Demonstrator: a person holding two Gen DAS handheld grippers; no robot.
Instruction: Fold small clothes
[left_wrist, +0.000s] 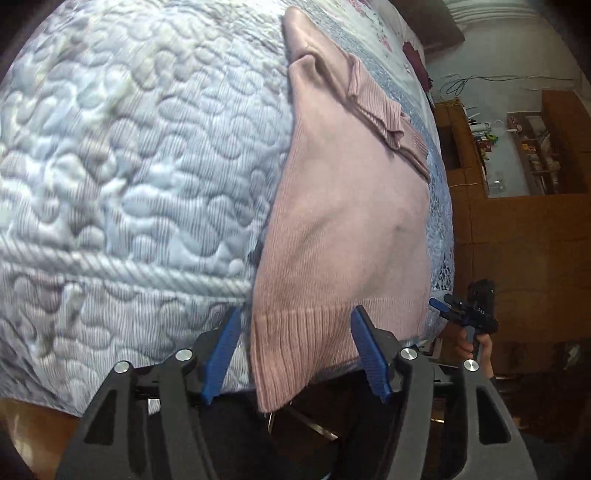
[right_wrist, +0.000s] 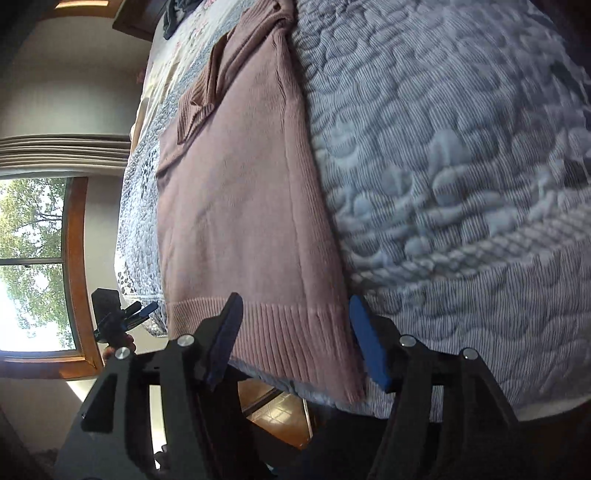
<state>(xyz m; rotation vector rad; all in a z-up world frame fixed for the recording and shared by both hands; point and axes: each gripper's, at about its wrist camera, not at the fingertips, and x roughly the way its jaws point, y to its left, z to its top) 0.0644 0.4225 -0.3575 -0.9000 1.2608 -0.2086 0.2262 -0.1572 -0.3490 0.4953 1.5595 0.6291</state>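
A pink sweater (left_wrist: 343, 221) lies flat on a bed (left_wrist: 129, 166), already folded into a long narrow strip, with its ribbed hem at the near edge of the bed and hanging a little over it. The neck end is far away, where a ribbed sleeve (left_wrist: 373, 107) is laid across it. The left gripper (left_wrist: 295, 354) sits at one hem corner and the right gripper (right_wrist: 295, 343) at the other. Both have their jaws wide apart, one blue pad on each side of the hem, and neither is pinching the cloth yet. I think the step in hand is getting ready to grab the hem. The next move would be to close each gripper on its corner, lift both together, and carry the hem to the far end so the strip folds in half. The sweater is a soft knit and would sag if one side goes faster. The bed cover is puffy, with bumpy stitched swirls and a rope-like line.
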